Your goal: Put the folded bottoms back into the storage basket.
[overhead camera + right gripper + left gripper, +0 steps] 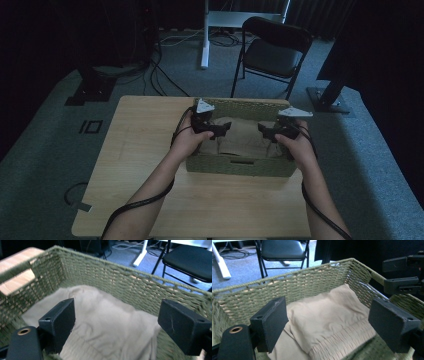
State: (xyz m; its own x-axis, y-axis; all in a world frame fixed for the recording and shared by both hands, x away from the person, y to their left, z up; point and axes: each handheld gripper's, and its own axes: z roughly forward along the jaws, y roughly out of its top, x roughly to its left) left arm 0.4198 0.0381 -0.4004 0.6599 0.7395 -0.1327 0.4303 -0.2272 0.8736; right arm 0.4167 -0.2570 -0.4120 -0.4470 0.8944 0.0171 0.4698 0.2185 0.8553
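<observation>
A green woven basket (240, 166) stands on the wooden table, with a folded beige cloth (245, 135) lying inside it. My left gripper (223, 129) hovers over the basket's left side, jaws open and pointing right, nothing between them. My right gripper (262, 129) hovers over the right side, jaws open and pointing left, also holding nothing. In the left gripper view the beige cloth (324, 315) lies below the open jaws, inside the basket wall (287, 290), and the right gripper (402, 275) shows at the far right. In the right gripper view the cloth (107, 325) lies under the wide jaws.
The wooden table (145, 145) has bare surface left of and in front of the basket. A black folding chair (272, 52) stands on the carpet beyond the table. A white desk leg (205, 35) and cables lie farther back. Black cables trail from both grippers.
</observation>
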